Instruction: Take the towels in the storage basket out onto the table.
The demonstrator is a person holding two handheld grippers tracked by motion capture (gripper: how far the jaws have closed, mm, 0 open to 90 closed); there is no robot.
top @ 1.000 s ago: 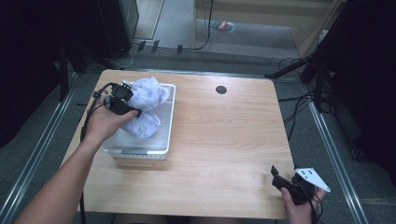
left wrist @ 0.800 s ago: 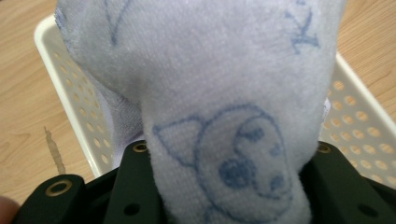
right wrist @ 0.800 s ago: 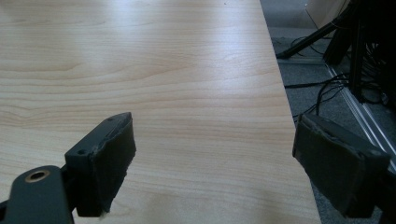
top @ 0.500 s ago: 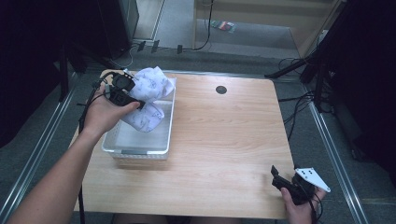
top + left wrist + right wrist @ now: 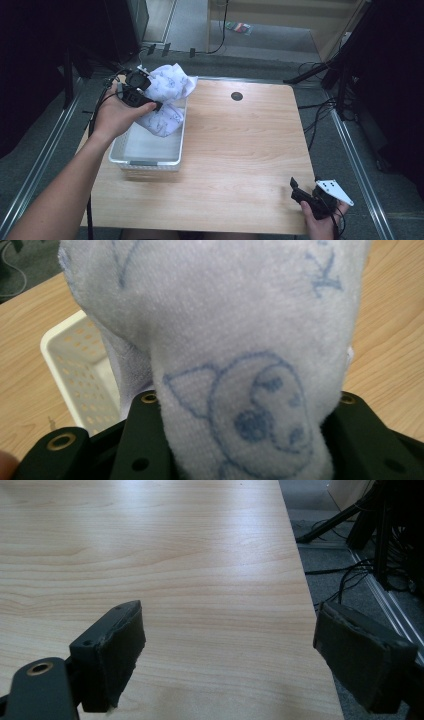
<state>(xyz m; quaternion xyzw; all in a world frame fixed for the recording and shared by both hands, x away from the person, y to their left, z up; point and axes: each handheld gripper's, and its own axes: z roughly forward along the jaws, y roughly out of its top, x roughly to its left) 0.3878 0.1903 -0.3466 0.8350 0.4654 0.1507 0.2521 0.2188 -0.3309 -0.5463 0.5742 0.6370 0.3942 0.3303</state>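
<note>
A pale towel with blue line drawings (image 5: 167,97) hangs above the white perforated basket (image 5: 131,156) at the table's left. My left gripper (image 5: 152,104) is shut on it and holds it up, its lower end still trailing into the basket. In the left gripper view the towel (image 5: 220,340) bulges up between the two black jaws, with the basket (image 5: 75,370) below at left. My right gripper (image 5: 299,192) rests at the table's front right corner, open. In the right gripper view its pads (image 5: 120,655) stand wide apart over bare wood, nothing between them.
A black round grommet (image 5: 237,96) sits in the tabletop near the far edge. Cables and stand legs (image 5: 320,75) lie on the floor beyond the right edge. The wooden tabletop (image 5: 240,150) stretches between the basket and the right gripper.
My left gripper has risen with the towel, lifting most of it out of the basket and toward the far left. The right gripper has stayed where it was.
</note>
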